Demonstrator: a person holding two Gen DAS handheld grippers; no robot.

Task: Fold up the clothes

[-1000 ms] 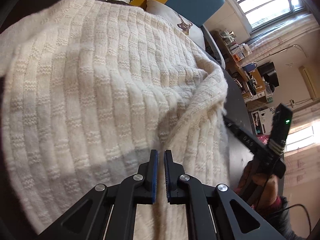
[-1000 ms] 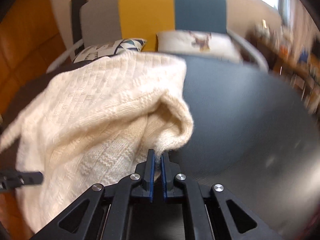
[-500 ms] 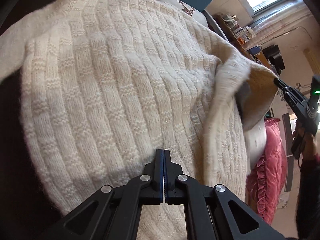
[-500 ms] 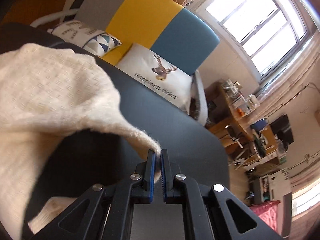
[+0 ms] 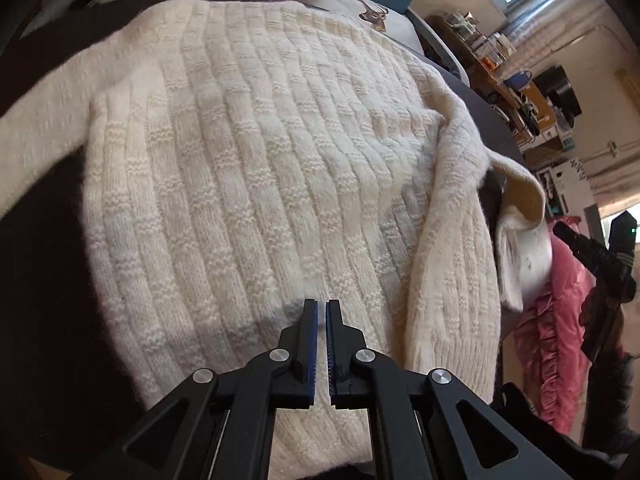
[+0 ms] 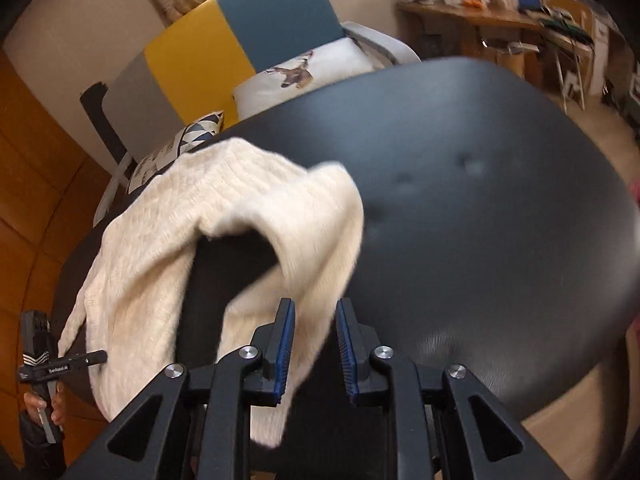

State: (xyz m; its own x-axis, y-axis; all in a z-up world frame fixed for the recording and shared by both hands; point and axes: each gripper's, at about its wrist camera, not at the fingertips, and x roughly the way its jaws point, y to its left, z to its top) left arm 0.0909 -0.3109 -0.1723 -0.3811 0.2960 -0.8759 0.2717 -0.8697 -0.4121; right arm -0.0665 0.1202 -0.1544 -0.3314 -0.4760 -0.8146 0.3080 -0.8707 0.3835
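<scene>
My cream ribbed-knit sweater (image 5: 256, 184) lies spread on the round black table (image 6: 500, 208). My left gripper (image 5: 322, 312) is clenched, pinning its hem. My right gripper (image 6: 314, 320) is opening, the sleeve (image 6: 308, 240) slack between its jaws (not yet dropped). I should release fully, then smooth it flat.

We see sweater (image 5: 256, 184): cream wool-like knit, ribbed, fuzzy nap. Table (image 6: 480, 216): black, smooth, soft sheen. Left gripper (image 5: 322, 312) and right gripper (image 6: 314, 320): matt black plastic, bright metal screws, ridged blue pads. Cushion (image 6: 320, 68): white cloth, printed deer. Garment (image 5: 560, 320) beside table: pink, ruffled cloth.
</scene>
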